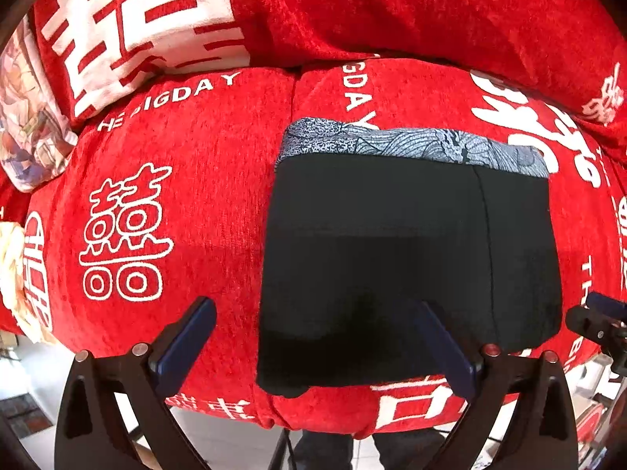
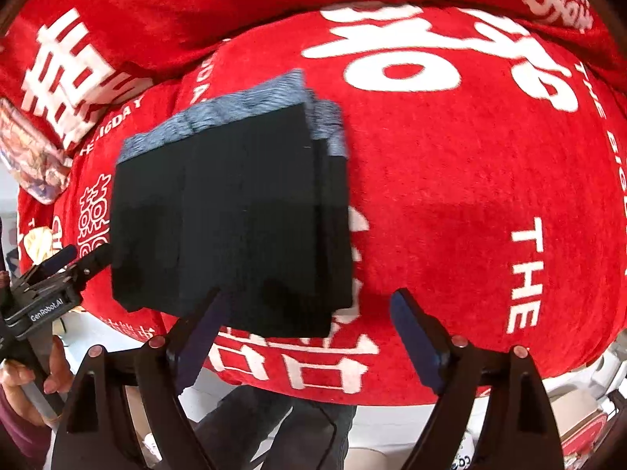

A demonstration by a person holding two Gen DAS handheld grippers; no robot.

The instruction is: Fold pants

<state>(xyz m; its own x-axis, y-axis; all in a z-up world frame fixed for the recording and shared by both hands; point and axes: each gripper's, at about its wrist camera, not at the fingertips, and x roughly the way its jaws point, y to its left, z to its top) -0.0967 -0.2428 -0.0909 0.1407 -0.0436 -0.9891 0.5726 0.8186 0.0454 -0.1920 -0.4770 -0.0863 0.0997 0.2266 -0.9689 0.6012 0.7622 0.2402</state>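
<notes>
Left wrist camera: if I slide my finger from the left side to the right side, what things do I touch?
Picture cushion → white double-happiness symbol on the red cover → folded black pants → the right gripper.

Left gripper (image 1: 313, 337) and right gripper (image 2: 309, 325): black triangular finger frames with cut-out slots, silver and reddish screw heads, dark blue pads (image 1: 188, 340). Housing lettered "GenRobot.AI". The person wears a maroon sleeve (image 2: 15, 427).

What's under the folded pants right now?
The folded pants lie on the red printed cover. White lettering runs under their edges; whatever else lies beneath is covered. Both tongs are open, clear of them.
</notes>
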